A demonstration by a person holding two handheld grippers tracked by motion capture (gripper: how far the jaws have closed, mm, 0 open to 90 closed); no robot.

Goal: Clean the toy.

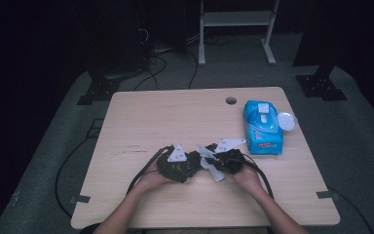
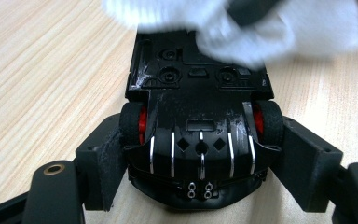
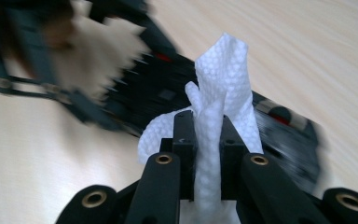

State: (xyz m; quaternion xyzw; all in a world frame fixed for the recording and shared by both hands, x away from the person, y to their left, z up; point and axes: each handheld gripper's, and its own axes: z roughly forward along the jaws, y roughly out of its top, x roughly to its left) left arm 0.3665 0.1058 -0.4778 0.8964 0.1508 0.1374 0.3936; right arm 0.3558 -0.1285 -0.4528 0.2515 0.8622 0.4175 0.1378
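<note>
A black toy car (image 2: pixel 199 116) with red wheel hubs lies upside down, its underside facing up. My left gripper (image 2: pixel 200 154) is shut on its sides near the rear wheels. A white wet wipe (image 3: pixel 221 88) is pinched in my right gripper (image 3: pixel 208 133), which is shut on it. The wipe (image 2: pixel 261 28) rests against the far end of the car's underside. In the high view both grippers meet near the table's front middle, the left gripper (image 1: pixel 177 163) beside the right gripper (image 1: pixel 224 158), with the wipe (image 1: pixel 209 161) between them.
A blue pack of wet wipes (image 1: pixel 262 126) with its white lid flipped open lies at the right of the wooden table (image 1: pixel 175 117). A round cable hole (image 1: pixel 231 100) sits near the far edge. Cables trail from both grippers toward the front edge.
</note>
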